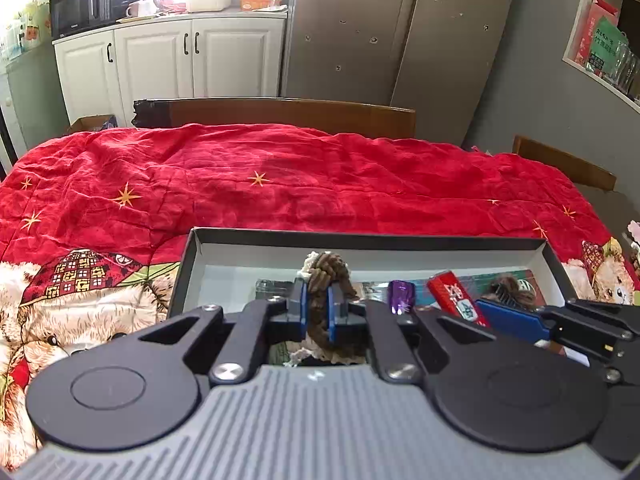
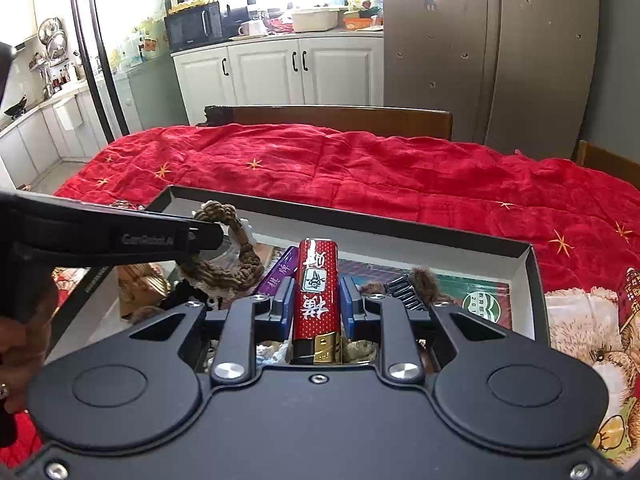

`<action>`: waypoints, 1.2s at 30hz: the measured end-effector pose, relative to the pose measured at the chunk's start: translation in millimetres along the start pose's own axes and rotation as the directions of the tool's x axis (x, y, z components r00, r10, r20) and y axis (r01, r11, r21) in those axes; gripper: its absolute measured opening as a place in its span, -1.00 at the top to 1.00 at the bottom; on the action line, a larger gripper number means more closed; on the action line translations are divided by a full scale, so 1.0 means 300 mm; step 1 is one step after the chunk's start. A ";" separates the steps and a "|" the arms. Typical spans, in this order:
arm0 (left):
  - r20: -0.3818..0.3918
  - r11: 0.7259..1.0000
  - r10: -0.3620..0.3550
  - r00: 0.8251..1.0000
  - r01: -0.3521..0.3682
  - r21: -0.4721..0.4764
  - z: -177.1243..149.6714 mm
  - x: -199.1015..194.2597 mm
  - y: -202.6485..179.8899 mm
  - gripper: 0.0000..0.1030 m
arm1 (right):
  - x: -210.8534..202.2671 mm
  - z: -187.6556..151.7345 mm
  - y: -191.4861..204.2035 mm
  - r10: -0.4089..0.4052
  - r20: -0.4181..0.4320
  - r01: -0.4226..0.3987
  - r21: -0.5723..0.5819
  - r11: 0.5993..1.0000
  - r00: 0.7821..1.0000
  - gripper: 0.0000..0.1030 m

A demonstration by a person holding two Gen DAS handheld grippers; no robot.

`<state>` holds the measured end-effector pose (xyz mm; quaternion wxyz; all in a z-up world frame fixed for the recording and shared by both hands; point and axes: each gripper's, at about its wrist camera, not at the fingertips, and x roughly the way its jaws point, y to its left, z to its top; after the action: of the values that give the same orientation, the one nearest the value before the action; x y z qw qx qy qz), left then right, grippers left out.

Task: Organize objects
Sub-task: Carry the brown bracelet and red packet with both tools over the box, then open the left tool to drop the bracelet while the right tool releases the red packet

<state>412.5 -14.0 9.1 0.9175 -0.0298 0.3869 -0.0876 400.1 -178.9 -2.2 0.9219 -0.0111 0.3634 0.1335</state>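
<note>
A shallow box (image 1: 360, 236), black outside and white inside, lies on the red quilt. My left gripper (image 1: 319, 300) is shut on a brown braided rope (image 1: 326, 264), holding it over the box's left part. In the right wrist view my right gripper (image 2: 318, 296) is shut on a red lighter (image 2: 318, 280) with white characters, held upright over the box (image 2: 400, 224). The left gripper (image 2: 208, 238) enters from the left with the rope (image 2: 224, 272) hanging from it. A purple lighter (image 2: 280, 276) lies in the box between the two held things.
A black comb-like clip (image 2: 404, 292), a brown fuzzy piece (image 2: 424, 280) and a green-labelled card (image 2: 480, 300) lie in the box's right part. The red quilt (image 1: 280, 184) stretches beyond, with wooden chair backs (image 1: 280, 112) behind. A person's hand (image 2: 20, 340) holds the left gripper.
</note>
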 end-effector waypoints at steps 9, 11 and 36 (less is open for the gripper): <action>-0.022 1.000 0.018 1.000 -0.018 0.005 -0.008 0.026 0.006 0.74 | 0.044 0.010 0.004 -0.012 -0.033 0.011 -0.009 1.000 0.999 0.56; -0.027 1.000 0.022 0.999 -0.022 0.003 -0.011 0.031 0.009 0.73 | 0.042 0.008 0.006 -0.012 -0.034 0.012 -0.012 1.000 0.999 0.56; -0.007 0.999 0.034 0.999 -0.034 -0.003 -0.009 0.006 0.016 -0.08 | 0.015 0.017 0.012 -0.010 -0.011 0.010 -0.018 1.000 1.000 0.40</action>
<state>412.6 -9.6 5.3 0.9174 -0.0245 0.3908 -0.0715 405.8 -173.9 -1.1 0.9204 -0.0219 0.3674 0.1319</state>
